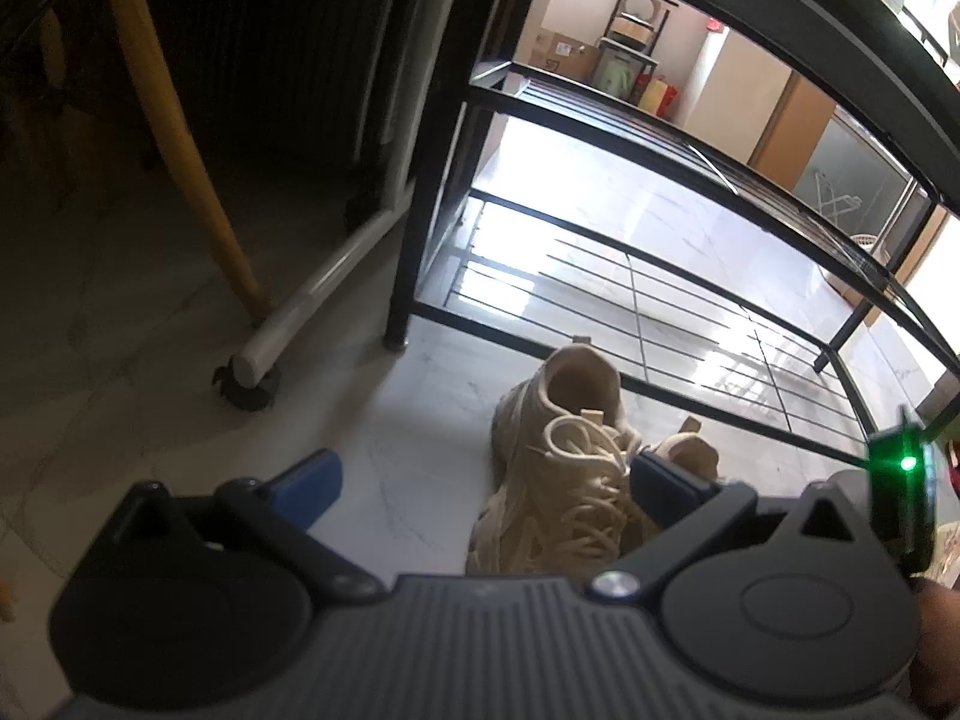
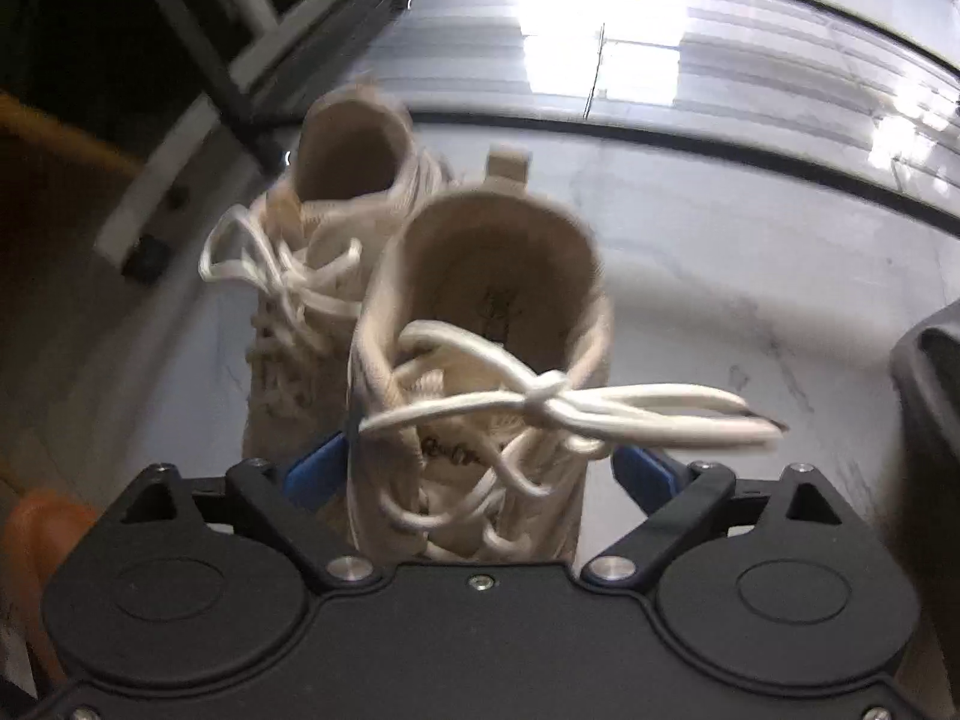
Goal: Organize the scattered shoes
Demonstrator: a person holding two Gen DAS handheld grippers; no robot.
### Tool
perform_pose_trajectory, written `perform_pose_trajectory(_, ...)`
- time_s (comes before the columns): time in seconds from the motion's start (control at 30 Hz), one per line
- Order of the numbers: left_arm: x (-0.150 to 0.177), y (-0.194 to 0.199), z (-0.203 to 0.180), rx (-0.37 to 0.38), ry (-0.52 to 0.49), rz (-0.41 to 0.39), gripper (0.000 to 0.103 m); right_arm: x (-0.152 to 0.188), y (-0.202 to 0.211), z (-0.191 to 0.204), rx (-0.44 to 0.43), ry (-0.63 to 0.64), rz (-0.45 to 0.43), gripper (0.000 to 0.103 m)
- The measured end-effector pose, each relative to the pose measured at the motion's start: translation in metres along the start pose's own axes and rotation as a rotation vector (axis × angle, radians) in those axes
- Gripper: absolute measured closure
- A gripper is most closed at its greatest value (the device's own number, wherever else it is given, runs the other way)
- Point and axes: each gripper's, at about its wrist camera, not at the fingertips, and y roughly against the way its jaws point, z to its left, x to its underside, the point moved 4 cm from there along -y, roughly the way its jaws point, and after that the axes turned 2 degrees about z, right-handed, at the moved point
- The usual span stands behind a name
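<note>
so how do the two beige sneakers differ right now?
The near sneaker sits between the right gripper fingers; the far sneaker sits untouched, nearer the rack leg. The near one's bow trails sideways; the far one's loops bunch up. Both are beige, laced and upright.

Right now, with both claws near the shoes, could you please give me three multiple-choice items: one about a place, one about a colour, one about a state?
1. Where do the two shoes stand?
A. on the rack's top shelf
B. on the floor before the rack
C. on a chair

2. What colour are the shoes?
A. black
B. red
C. beige

3. How is the right claw?
A. spread on either side of the nearer shoe
B. shut on a lace
C. far above, away from the shoes

B: both the farther shoe and the nearer shoe stand on the tiled floor before the black rack.
C: beige fabric, pale laces.
A: the right claw has a blue finger each side of that shoe.
</note>
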Motion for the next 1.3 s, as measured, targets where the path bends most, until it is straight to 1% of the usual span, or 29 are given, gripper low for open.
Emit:
perform_pose_trajectory(0.03, 0.000, 0.000, 0.000, 0.001, 0.001, -0.001, 0.001, 0.003, -0.004, 0.000, -0.005, -0.003, 0.027, 0.014)
perform_pose_trajectory(0.13, 0.000, 0.002, 0.001, 0.006, 0.008, -0.009, 0.001, 0.004, -0.002, -0.002, -0.022, -0.032, 0.029, 0.022)
perform_pose_trajectory(0.23, -0.001, 0.005, 0.001, 0.012, 0.015, -0.022, 0.001, 0.004, 0.006, -0.004, -0.008, -0.051, -0.001, 0.026)
perform_pose_trajectory(0.3, -0.002, 0.006, 0.001, 0.017, 0.014, -0.027, 0.001, 0.001, 0.015, -0.009, 0.006, -0.074, -0.047, 0.027)
perform_pose_trajectory(0.33, -0.002, 0.007, 0.000, 0.018, 0.013, -0.028, 0.001, 0.000, 0.018, -0.010, 0.017, -0.073, -0.066, 0.027)
perform_pose_trajectory(0.4, -0.002, 0.006, -0.002, 0.020, 0.000, -0.025, 0.001, -0.007, 0.024, -0.011, 0.073, -0.044, -0.122, 0.028)
perform_pose_trajectory(0.53, -0.001, 0.003, -0.007, 0.019, -0.035, -0.011, 0.001, -0.018, 0.019, -0.010, 0.155, -0.005, -0.172, 0.028)
perform_pose_trajectory(0.6, 0.000, 0.001, -0.009, 0.017, -0.048, -0.005, 0.001, -0.023, 0.005, -0.011, 0.173, -0.006, -0.148, 0.028)
perform_pose_trajectory(0.63, 0.000, 0.001, -0.009, 0.018, -0.050, -0.003, 0.001, -0.023, -0.003, -0.012, 0.168, -0.009, -0.121, 0.026)
perform_pose_trajectory(0.67, 0.000, 0.001, -0.010, 0.018, -0.051, -0.002, 0.001, -0.023, -0.008, -0.013, 0.153, -0.014, -0.103, 0.019)
perform_pose_trajectory(0.7, 0.000, 0.000, -0.009, 0.019, -0.049, -0.001, 0.001, -0.022, -0.012, -0.014, 0.128, -0.018, -0.090, 0.018)
perform_pose_trajectory(0.77, 0.000, 0.000, -0.007, 0.023, -0.039, 0.000, 0.001, -0.024, -0.008, -0.014, 0.110, -0.024, -0.088, 0.019)
perform_pose_trajectory(0.8, 0.000, 0.000, -0.006, 0.028, -0.031, -0.001, 0.001, -0.026, -0.003, -0.016, 0.093, -0.047, -0.090, 0.018)
perform_pose_trajectory(0.83, -0.001, 0.000, -0.005, 0.033, -0.022, -0.002, 0.001, -0.028, 0.003, -0.019, 0.076, -0.073, -0.105, 0.016)
perform_pose_trajectory(0.87, -0.001, 0.001, -0.003, 0.043, -0.005, -0.005, 0.001, -0.030, 0.012, -0.025, 0.049, -0.114, -0.133, 0.010)
perform_pose_trajectory(0.9, -0.001, 0.001, -0.001, 0.047, 0.004, -0.004, 0.001, -0.031, 0.020, -0.031, 0.035, -0.144, -0.149, 0.009)
perform_pose_trajectory(0.93, -0.001, 0.000, 0.000, 0.049, 0.011, -0.003, 0.001, -0.032, 0.023, -0.035, 0.034, -0.156, -0.146, 0.008)
perform_pose_trajectory(1.03, -0.001, -0.002, 0.002, 0.047, 0.023, 0.008, 0.001, -0.029, 0.022, -0.041, 0.007, -0.171, -0.085, 0.008)
perform_pose_trajectory(1.07, -0.001, -0.002, 0.003, 0.046, 0.026, 0.008, 0.001, -0.028, 0.021, -0.041, 0.008, -0.171, -0.069, 0.008)
perform_pose_trajectory(1.1, -0.001, -0.001, 0.003, 0.044, 0.028, 0.008, 0.001, -0.025, 0.020, -0.042, 0.009, -0.169, -0.028, 0.008)
perform_pose_trajectory(1.13, -0.001, -0.001, 0.004, 0.045, 0.031, 0.007, 0.001, -0.022, 0.017, -0.040, 0.014, -0.153, -0.008, 0.008)
perform_pose_trajectory(1.17, -0.001, -0.001, 0.004, 0.045, 0.032, 0.006, 0.001, -0.018, 0.013, -0.037, 0.031, -0.119, 0.022, 0.013)
perform_pose_trajectory(1.2, -0.001, -0.002, 0.004, 0.044, 0.031, 0.007, 0.001, -0.014, 0.010, -0.033, 0.051, -0.091, 0.041, 0.016)
perform_pose_trajectory(1.23, 0.000, -0.002, 0.003, 0.043, 0.030, 0.009, 0.001, -0.011, 0.009, -0.031, 0.052, -0.082, 0.041, 0.021)
perform_pose_trajectory(1.27, 0.000, -0.002, 0.003, 0.042, 0.029, 0.010, 0.001, -0.010, 0.011, -0.030, 0.036, -0.082, 0.034, 0.034)
perform_pose_trajectory(1.3, 0.000, -0.002, 0.003, 0.040, 0.029, 0.011, 0.001, -0.007, 0.016, -0.031, 0.016, -0.089, 0.031, 0.034)
